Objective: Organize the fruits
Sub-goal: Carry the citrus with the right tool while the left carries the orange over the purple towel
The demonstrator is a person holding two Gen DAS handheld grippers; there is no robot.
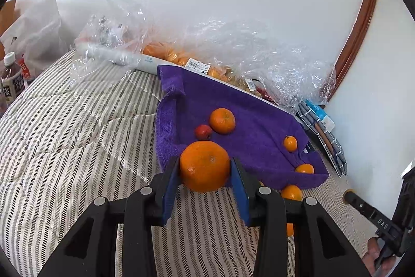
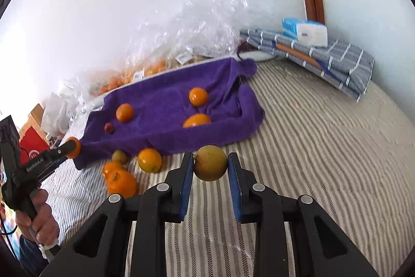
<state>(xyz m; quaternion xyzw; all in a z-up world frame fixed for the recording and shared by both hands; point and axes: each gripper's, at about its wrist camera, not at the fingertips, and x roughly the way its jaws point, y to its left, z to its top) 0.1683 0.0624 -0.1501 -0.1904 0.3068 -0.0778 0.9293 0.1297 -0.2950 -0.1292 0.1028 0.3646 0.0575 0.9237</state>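
Note:
My left gripper [image 1: 205,168] is shut on a large orange [image 1: 204,166], held above the near edge of a purple towel [image 1: 249,105]. On the towel lie a medium orange [image 1: 222,120], a small red fruit [image 1: 203,132] and two small oranges [image 1: 290,143], [image 1: 304,169]. My right gripper [image 2: 210,166] is shut on a yellowish round fruit [image 2: 210,166] above the striped bedding, just in front of the towel [image 2: 160,105]. Several loose oranges [image 2: 149,160] lie on the bedding beside the towel's near edge.
Striped bedding [image 1: 64,126] covers the surface. Crinkled clear plastic bags [image 1: 181,43] with more oranges lie behind the towel against the white wall. A folded checked cloth [image 2: 324,61] with a tissue pack [image 2: 306,30] sits at the right. Bottles [image 1: 10,79] stand at the far left.

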